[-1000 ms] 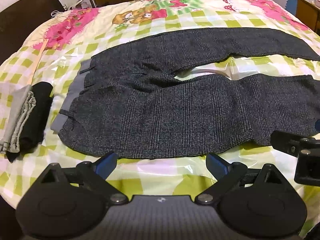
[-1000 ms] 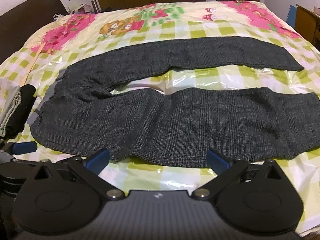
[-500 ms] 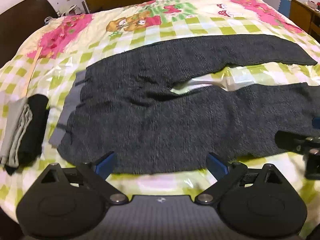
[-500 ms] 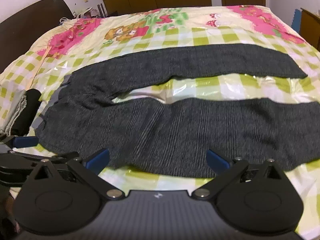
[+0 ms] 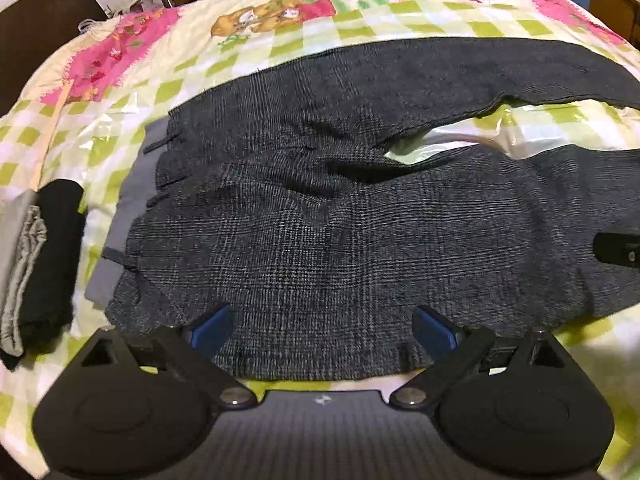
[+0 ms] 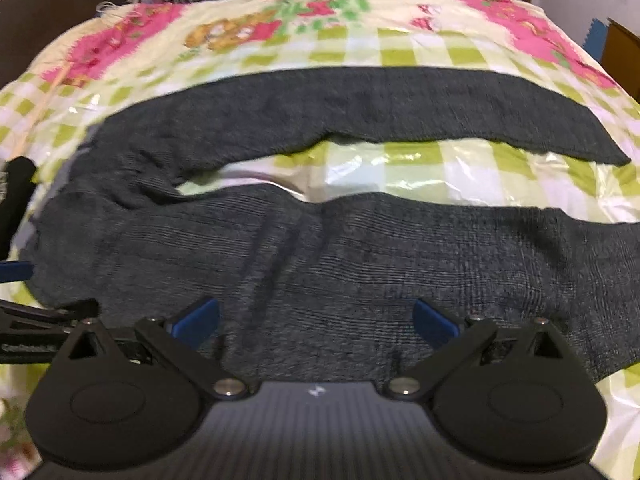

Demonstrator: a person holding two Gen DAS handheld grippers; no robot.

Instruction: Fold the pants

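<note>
The dark checked pants (image 5: 320,240) lie flat on the green-checked bedspread (image 5: 420,12), long axis running left to right — grey waistband (image 5: 132,200) at the left, both legs stretching right with a gap between them. The left gripper (image 5: 324,328) and right gripper (image 6: 316,320) both hover over the near edge, fingers spread wide, pinching nothing. Folded clothes (image 5: 36,264) sit left of the waistband.

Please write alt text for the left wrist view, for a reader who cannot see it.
Dark grey pants lie spread flat on a checked green bedspread, legs apart, waistband to the left. The open left gripper hovers over their near edge, nothing between its jaws. Folded clothes sit at the far left.
</note>
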